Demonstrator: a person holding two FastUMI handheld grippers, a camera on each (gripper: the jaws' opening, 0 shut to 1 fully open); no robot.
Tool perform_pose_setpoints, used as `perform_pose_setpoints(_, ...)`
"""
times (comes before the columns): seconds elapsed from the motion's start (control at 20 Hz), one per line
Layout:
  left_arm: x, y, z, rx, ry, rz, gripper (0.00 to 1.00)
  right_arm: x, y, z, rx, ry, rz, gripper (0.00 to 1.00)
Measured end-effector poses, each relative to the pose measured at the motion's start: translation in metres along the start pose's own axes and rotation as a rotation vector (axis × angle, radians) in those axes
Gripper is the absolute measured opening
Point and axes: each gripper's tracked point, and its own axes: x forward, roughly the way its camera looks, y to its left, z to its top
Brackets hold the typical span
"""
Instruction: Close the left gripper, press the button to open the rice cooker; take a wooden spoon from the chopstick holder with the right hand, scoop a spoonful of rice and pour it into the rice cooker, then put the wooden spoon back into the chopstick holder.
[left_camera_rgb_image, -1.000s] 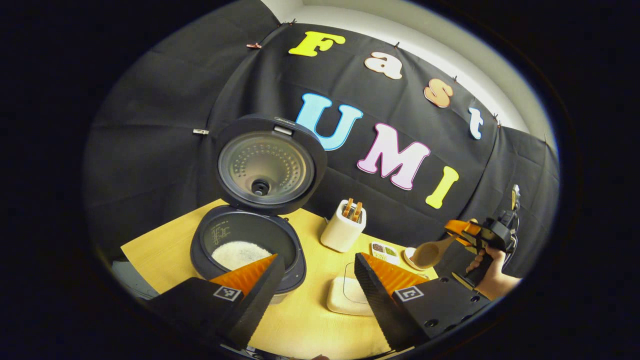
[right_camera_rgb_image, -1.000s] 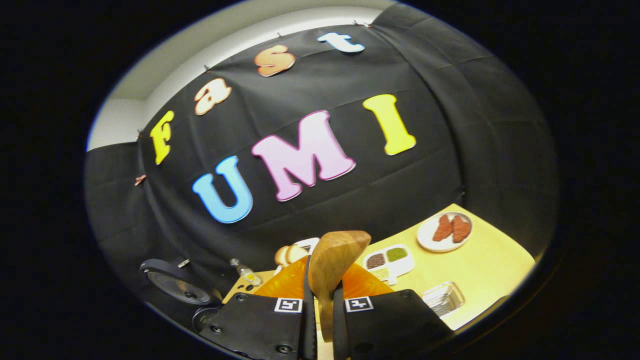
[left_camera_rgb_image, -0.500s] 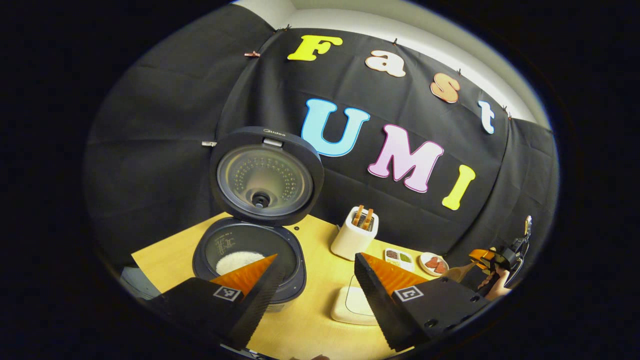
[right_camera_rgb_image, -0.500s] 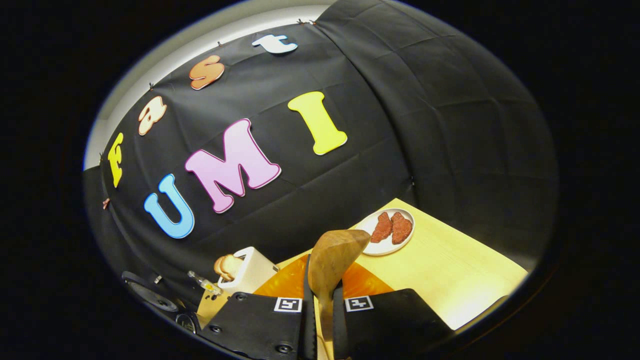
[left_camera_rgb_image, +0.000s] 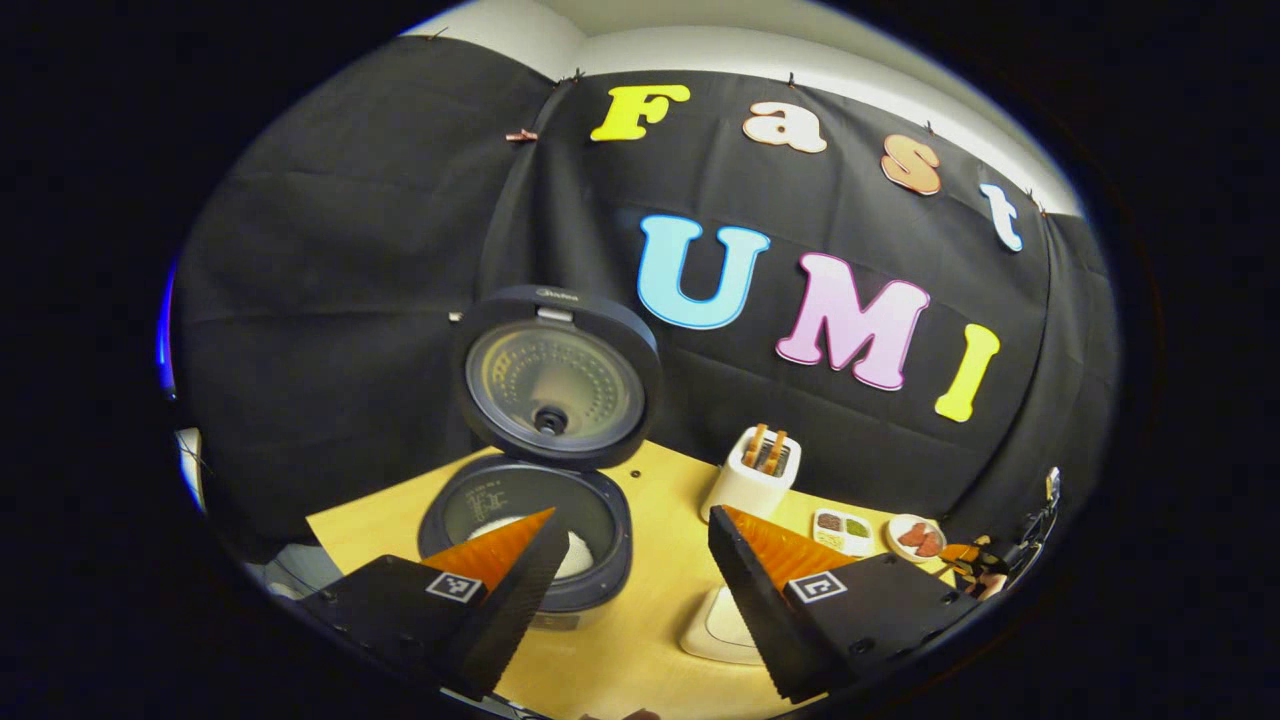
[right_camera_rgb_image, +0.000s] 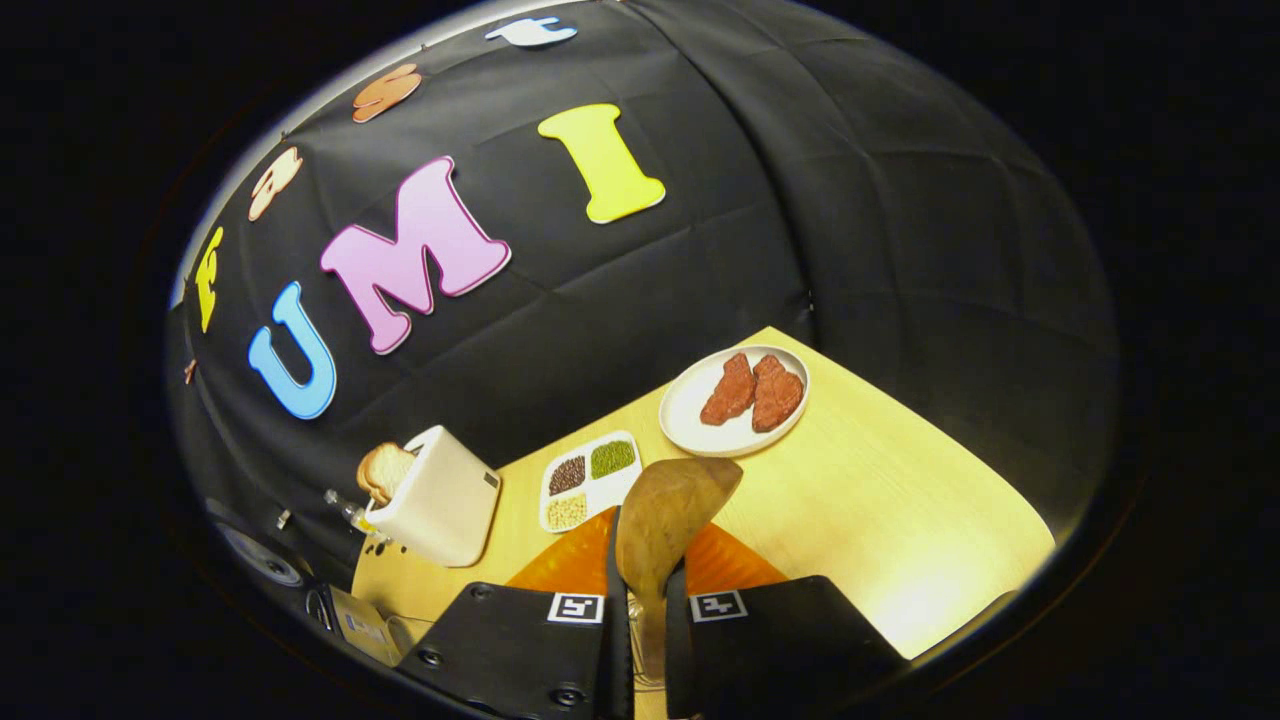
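Right claw (right_camera_rgb_image: 640, 590) is clamping the wooden spoon (right_camera_rgb_image: 665, 515) above the surface (right_camera_rgb_image: 900, 500). Left claw (left_camera_rgb_image: 630, 560) is hanging spread apart before the open rice cooker (left_camera_rgb_image: 540, 500).

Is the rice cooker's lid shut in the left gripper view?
No: the rice cooker's lid stands raised behind the open pot, and white rice shows inside.

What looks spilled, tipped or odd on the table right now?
Nothing stands out. The rice cooker stands open with rice inside, the toaster is upright, and the right hand-held gripper holds the wooden spoon. No spills are visible.
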Motion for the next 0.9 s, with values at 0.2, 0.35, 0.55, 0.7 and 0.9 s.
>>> perform_pose_setpoints(0.2, 0.003, 0.022, 0.033, 0.002, -0.076, 0.064, 0.95, 0.009, -0.005, -0.014, 0.026, 0.026, -0.016, 0.17)
perform_pose_setpoints(0.35, 0.007, 0.040, 0.065, 0.034, -0.152, 0.100, 0.95, 0.009, -0.001, -0.015, 0.034, 0.023, -0.013, 0.20)
perform_pose_setpoints(0.55, 0.014, 0.052, 0.116, 0.136, -0.279, 0.114, 0.95, -0.007, 0.006, -0.010, -0.017, 0.001, -0.008, 0.47)
perform_pose_setpoints(0.7, 0.018, 0.051, 0.138, 0.243, -0.326, 0.100, 0.95, -0.026, 0.003, -0.010, -0.077, 0.002, -0.028, 0.87)
perform_pose_setpoints(0.9, 0.030, 0.046, 0.149, 0.241, -0.348, 0.038, 0.92, -0.060, -0.002, 0.000, -0.130, -0.040, -0.083, 0.98)
